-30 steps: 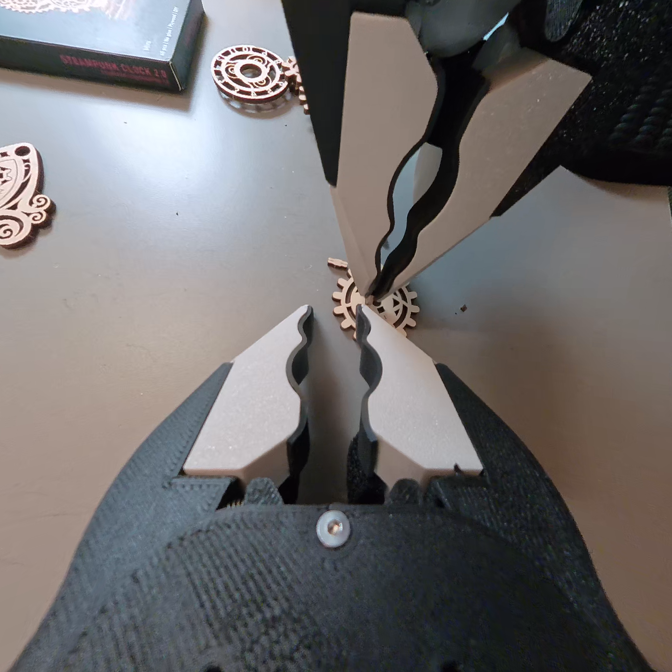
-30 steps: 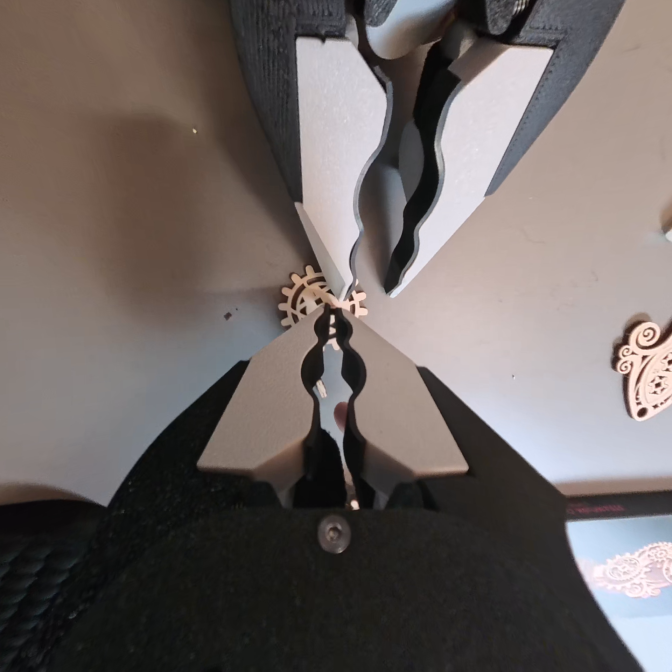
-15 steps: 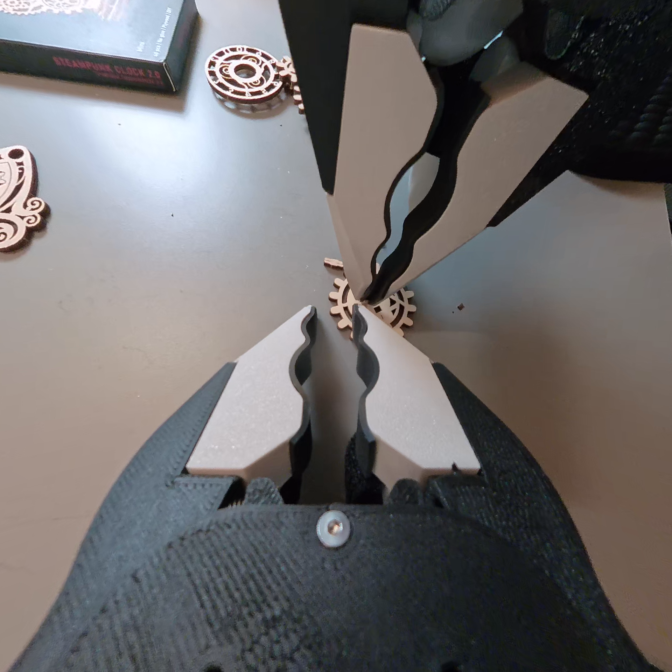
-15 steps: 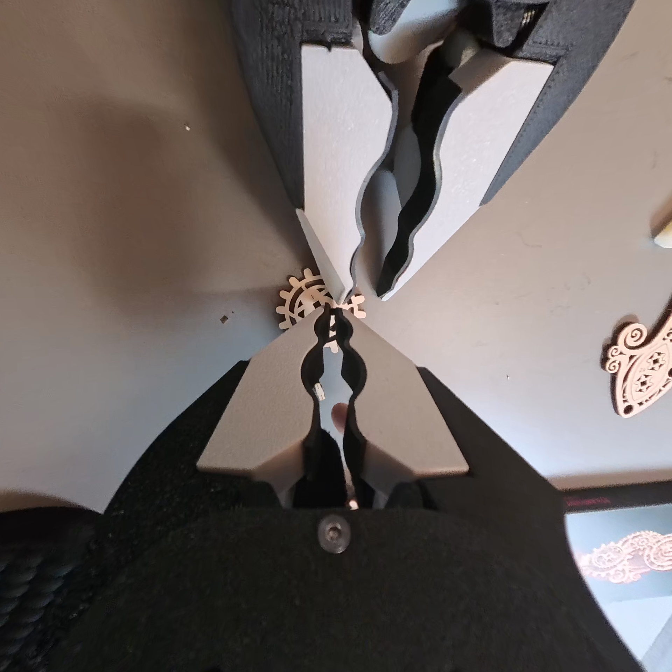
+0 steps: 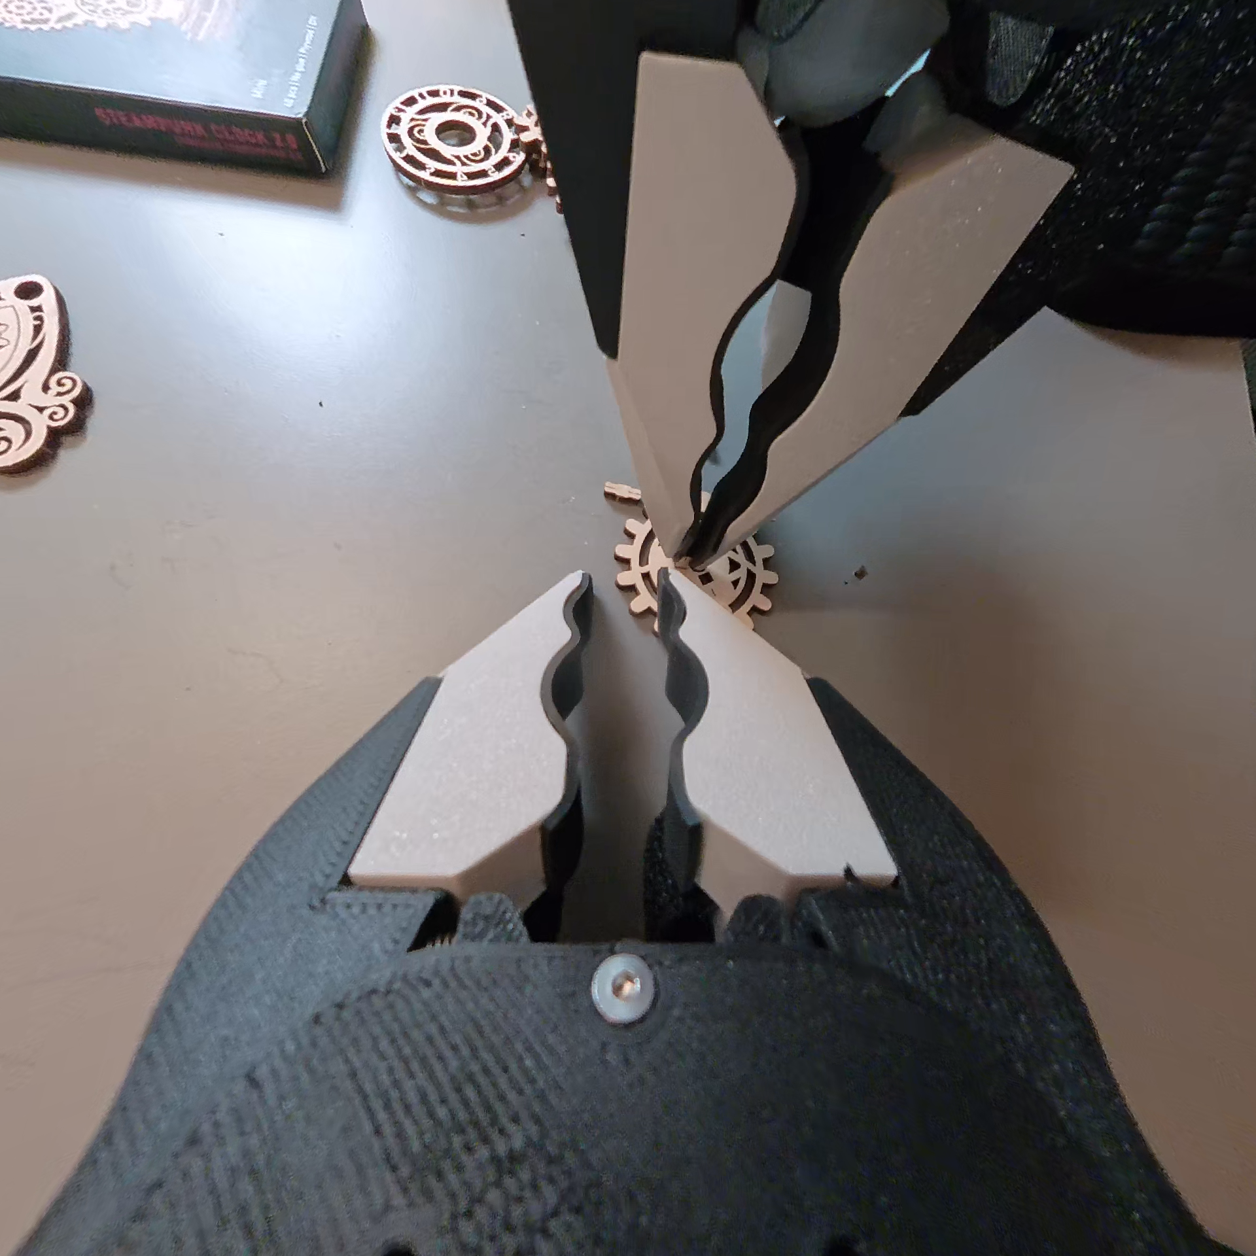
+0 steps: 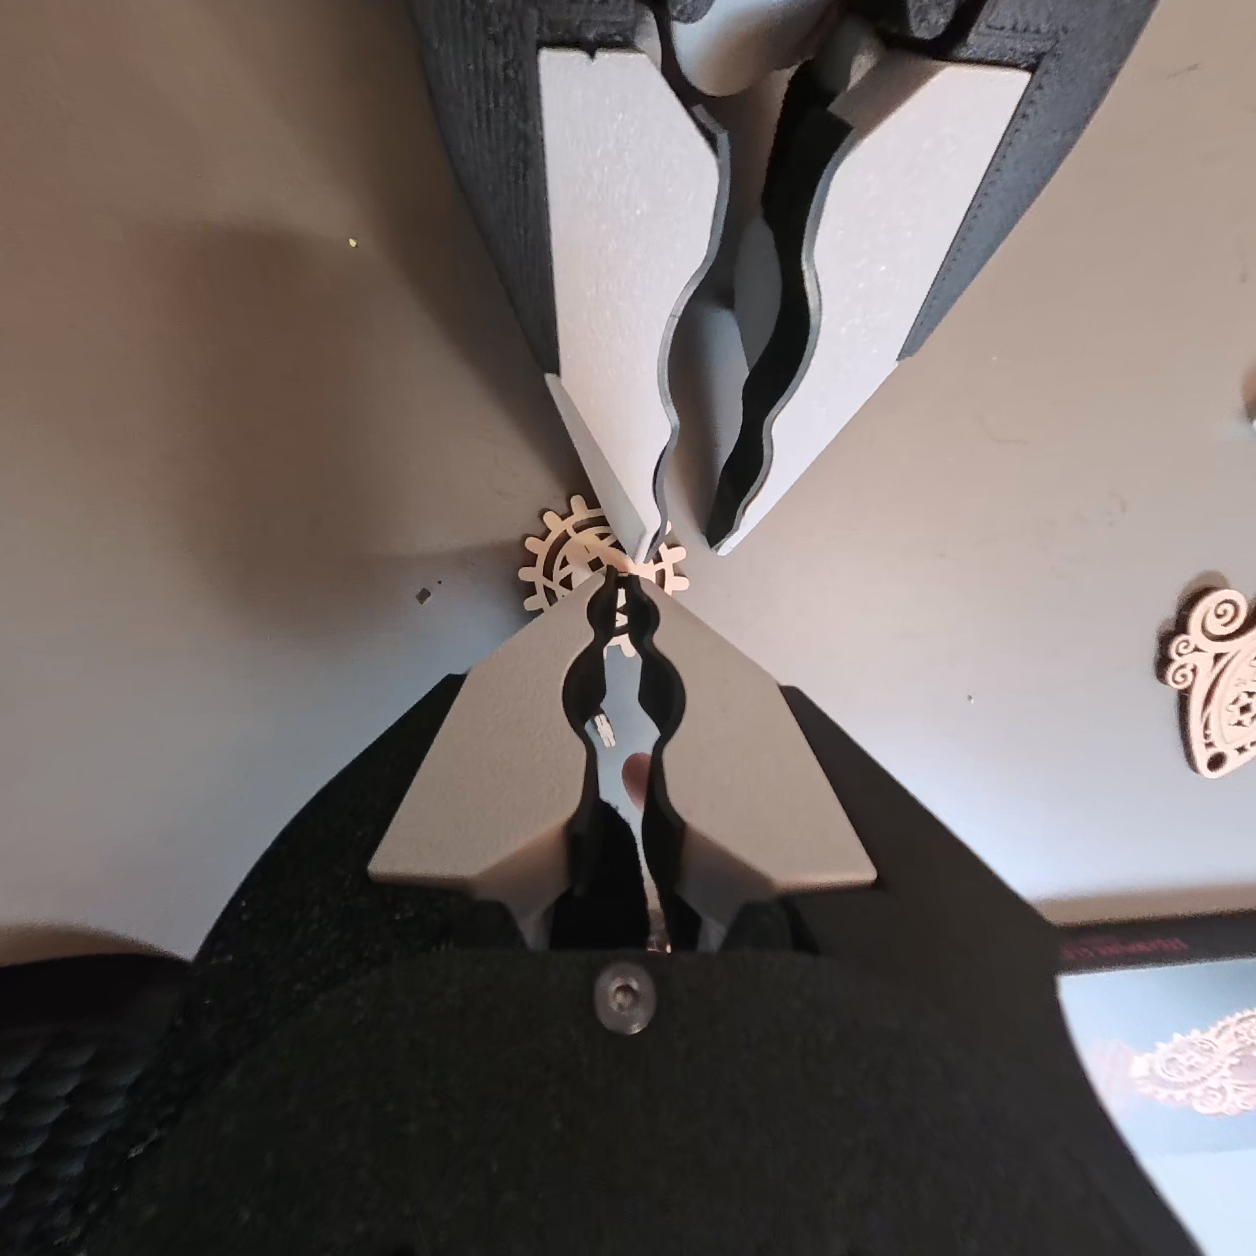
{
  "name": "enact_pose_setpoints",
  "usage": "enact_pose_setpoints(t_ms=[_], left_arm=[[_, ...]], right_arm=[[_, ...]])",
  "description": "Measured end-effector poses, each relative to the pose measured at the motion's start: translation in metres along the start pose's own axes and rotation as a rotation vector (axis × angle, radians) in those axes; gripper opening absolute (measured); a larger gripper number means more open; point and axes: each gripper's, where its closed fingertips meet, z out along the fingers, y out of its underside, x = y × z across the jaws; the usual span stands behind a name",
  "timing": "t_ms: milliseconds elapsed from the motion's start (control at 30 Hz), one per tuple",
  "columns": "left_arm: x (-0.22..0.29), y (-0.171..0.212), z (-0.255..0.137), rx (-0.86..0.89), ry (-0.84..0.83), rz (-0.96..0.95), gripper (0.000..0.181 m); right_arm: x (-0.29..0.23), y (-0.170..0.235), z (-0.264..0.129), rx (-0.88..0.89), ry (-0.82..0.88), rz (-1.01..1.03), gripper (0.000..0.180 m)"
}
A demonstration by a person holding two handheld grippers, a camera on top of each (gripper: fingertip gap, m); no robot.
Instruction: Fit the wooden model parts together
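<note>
A small wooden gear [image 5: 635, 574] lies flat on the grey-brown table [image 5: 272, 544]. My right gripper [image 6: 622, 574] comes down onto the gear's centre and is shut on a tiny wooden pin [image 6: 620, 561]; it shows from above in the left wrist view [image 5: 690, 557]. My left gripper [image 5: 623, 578] is open and empty, with its right fingertip [image 5: 669, 584] on the gear's near rim. In the right wrist view the left gripper [image 6: 683, 544] faces me, one tip on the gear [image 6: 550, 564]. A loose wooden pin [image 5: 622, 493] lies just behind the gear.
A dark box [image 5: 170, 88] sits at the far left, with a round wooden clock wheel [image 5: 452, 143] and a small gear [image 5: 537, 149] beside it. An ornate scrolled wooden piece [image 5: 27, 380] lies at the left edge; it also shows in the right wrist view [image 6: 1216, 686]. My two grippers' fingertips are within a few centimetres of each other.
Both grippers stay at the gear. The views have shifted only slightly; the left gripper has edged a little along the gear's rim.
</note>
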Motion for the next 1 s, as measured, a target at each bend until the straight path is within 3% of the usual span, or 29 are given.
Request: enact_pose_setpoints(t_ms=[367, 467, 600, 1000], left_arm=[[0.001, 0.000, 0.000, 0.002, -0.006, 0.006, 0.016], [0.001, 0.000, 0.000, 0.003, -0.010, 0.007, 0.016], [0.001, 0.000, 0.000, 0.003, -0.002, -0.006, 0.016], [-0.001, 0.000, -0.001, 0.004, -0.001, -0.025, 0.020]], right_arm=[[0.000, 0.000, 0.000, 0.014, 0.032, 0.008, 0.002], [-0.003, 0.001, -0.009, 0.074, 0.047, 0.045, 0.020], [-0.006, 0.009, -0.019, 0.120, 0.083, 0.099, 0.026], [-0.002, 0.000, -0.012, 0.247, 0.141, 0.173, 0.012]])
